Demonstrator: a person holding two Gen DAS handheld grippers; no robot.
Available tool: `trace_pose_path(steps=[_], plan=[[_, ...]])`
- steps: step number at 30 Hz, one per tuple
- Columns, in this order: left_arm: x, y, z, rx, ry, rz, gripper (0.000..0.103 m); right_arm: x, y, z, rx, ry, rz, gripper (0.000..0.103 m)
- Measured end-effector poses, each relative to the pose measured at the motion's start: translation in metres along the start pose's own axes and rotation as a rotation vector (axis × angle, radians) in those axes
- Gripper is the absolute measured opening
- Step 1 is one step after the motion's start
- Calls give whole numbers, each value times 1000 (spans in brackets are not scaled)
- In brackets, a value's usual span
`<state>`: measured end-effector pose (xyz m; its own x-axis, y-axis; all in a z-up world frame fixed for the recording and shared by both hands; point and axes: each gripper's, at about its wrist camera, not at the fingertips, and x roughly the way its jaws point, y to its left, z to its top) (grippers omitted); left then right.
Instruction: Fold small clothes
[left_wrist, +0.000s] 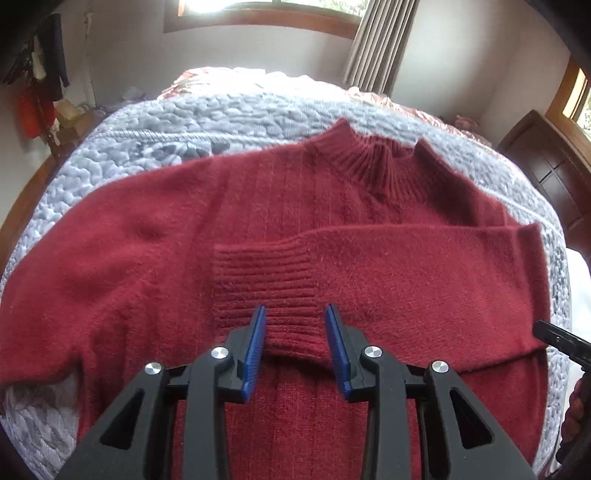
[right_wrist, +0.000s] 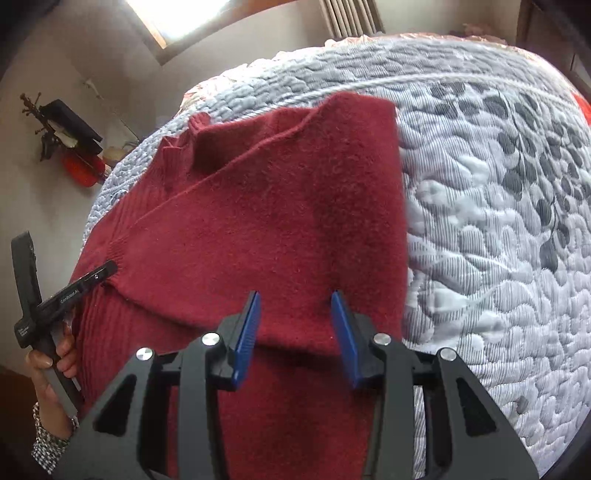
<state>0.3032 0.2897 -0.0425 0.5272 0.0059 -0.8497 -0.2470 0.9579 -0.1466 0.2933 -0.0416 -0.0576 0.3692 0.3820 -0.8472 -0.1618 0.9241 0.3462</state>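
The left gripper (left_wrist: 295, 347) hangs just above the ribbed cuff (left_wrist: 264, 291), jaws spread and holding nothing, where one sleeve (left_wrist: 406, 266) is already folded across the chest of the red sweater (left_wrist: 147, 258) lying flat on the quilted bed (left_wrist: 221, 110). The other sleeve, left of that cuff, is still stretched out, so I'd judge it comes next. Right of the cuff, the right gripper (right_wrist: 295, 332) hovers over the sweater's folded edge, jaws likewise apart and empty.

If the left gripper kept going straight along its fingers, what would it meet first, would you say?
Most likely the ribbed cuff of the folded-over sleeve on the red sweater; the open left gripper points right at it, though depth is unclear.
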Motion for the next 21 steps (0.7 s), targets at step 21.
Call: trace_pose_path(steps=[21], plan=[[-99,150,-44,-149,3,87,63,-19,90,-16,-160,11,-28,62]])
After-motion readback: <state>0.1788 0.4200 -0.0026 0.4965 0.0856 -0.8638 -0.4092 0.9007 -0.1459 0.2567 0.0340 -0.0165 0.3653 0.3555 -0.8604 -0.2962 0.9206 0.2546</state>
